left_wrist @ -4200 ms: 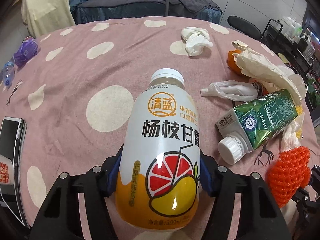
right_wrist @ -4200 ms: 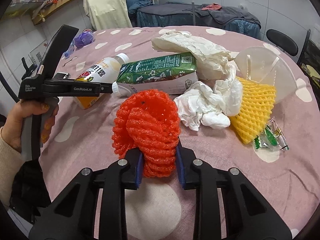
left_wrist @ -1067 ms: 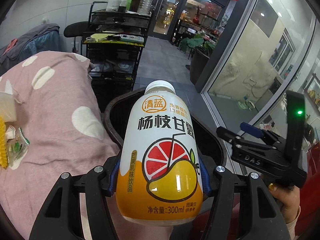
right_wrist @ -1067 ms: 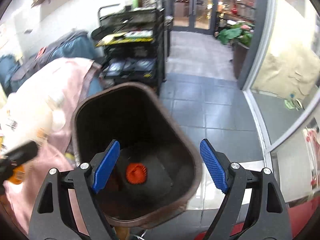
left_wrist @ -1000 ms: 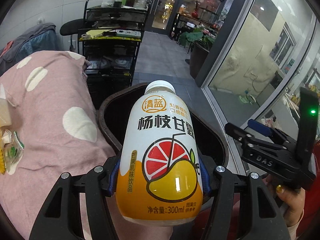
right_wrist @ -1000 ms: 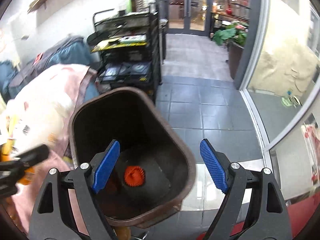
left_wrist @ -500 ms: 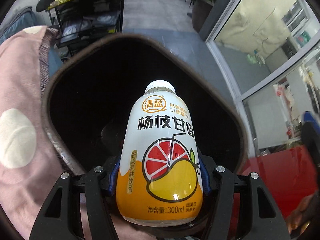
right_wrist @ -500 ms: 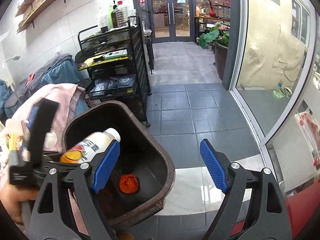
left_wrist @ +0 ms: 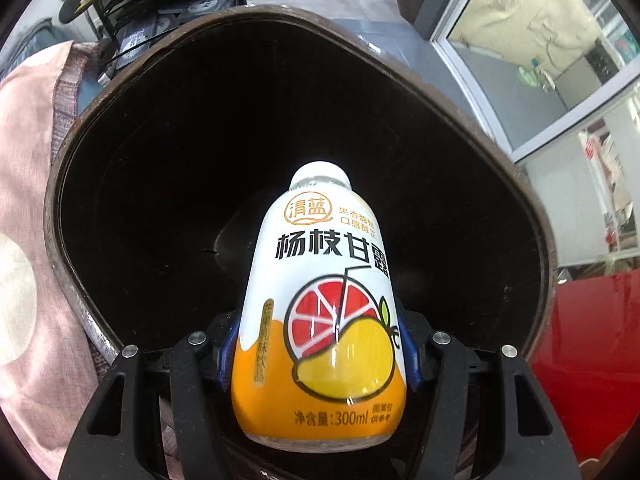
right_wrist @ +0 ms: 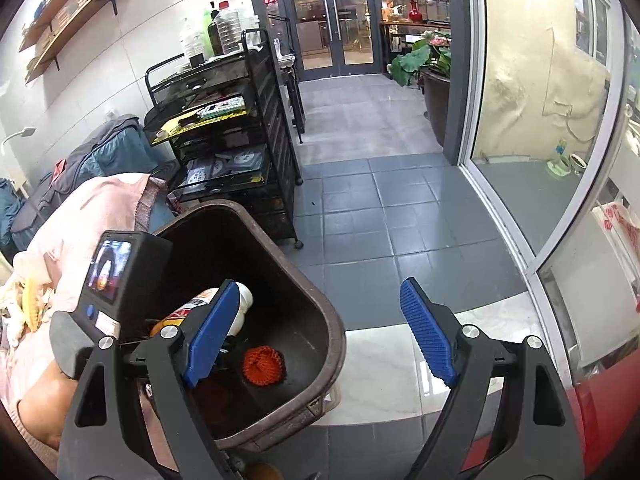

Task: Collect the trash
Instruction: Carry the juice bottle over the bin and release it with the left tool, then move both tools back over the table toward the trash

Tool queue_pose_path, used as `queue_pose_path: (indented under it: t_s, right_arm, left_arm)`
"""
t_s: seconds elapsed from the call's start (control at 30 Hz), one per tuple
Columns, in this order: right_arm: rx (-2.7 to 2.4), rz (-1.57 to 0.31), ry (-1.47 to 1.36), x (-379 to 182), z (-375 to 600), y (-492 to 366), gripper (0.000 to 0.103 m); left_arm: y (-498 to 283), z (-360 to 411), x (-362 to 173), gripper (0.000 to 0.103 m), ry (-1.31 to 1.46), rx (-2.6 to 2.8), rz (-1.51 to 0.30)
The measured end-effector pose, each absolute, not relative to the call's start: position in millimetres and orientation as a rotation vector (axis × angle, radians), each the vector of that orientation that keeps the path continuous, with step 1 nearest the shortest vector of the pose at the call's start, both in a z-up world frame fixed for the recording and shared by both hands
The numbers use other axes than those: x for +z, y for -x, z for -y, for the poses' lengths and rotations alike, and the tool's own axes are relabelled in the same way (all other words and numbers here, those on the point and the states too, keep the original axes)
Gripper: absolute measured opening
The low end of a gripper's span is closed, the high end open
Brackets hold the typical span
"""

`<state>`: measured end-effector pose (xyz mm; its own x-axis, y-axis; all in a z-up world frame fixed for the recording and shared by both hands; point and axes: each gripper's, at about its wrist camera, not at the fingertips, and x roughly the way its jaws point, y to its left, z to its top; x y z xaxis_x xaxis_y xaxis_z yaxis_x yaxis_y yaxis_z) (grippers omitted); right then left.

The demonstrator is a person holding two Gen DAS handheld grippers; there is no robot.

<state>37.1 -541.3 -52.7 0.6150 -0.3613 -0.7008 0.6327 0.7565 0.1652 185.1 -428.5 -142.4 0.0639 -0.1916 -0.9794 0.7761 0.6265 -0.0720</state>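
Observation:
My left gripper (left_wrist: 318, 354) is shut on a white and orange drink bottle (left_wrist: 320, 316) with a grapefruit and mango label, its white cap pointing down into a dark brown trash bin (left_wrist: 256, 44). In the right wrist view the same bottle (right_wrist: 212, 304) hangs cap-first inside the bin (right_wrist: 320, 316), above a red foam fruit net (right_wrist: 264, 365) on the bin floor. My right gripper (right_wrist: 316, 332) stands open and empty beside the bin, over the floor. A hand (right_wrist: 44, 400) holds the left gripper's handle.
The table with the pink dotted cloth (left_wrist: 24, 200) touches the bin's left side; crumpled trash (right_wrist: 24, 308) lies on it. A black wire cart (right_wrist: 232, 140) stands behind the bin. Grey floor tiles (right_wrist: 380, 208) and a glass wall (right_wrist: 532, 92) lie to the right.
My left gripper has tipped downward and sunk with the bottle from above the bin's rim into its mouth. The right gripper has drawn back a little from the bin, still open.

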Motion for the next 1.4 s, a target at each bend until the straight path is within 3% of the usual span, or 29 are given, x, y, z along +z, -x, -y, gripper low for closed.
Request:
queue_pose_path:
  t_s: [0.13,0.27,0.77,1.4]
  right_arm:
    - [-0.587,-0.702,-0.423,-52.5,537.1,-41.8,0.082]
    - [-0.576,-0.696,-0.436,-50.0,533.5,-42.2,0.082]
    - [-0.436,-0.452,-0.433,-3.9,495.3,-48.9,0.093]
    - [-0.025,-0.547,-0.273,-0.8,345.4,-152.4,0.093]
  left_arm:
    - [-181.9,432.7,-142.3,0.062,-0.611,-0.792,-1.296]
    - [-175.0,431.5,-128.3,0.082,-0.673,-0.789,-1.175]
    - [-153.6,304.1,-28.2,0.095,-0.334,-0.777,-0.781]
    - [-139.5,102.3,-3.7,0.097,-0.072,-0.457,-0.605]
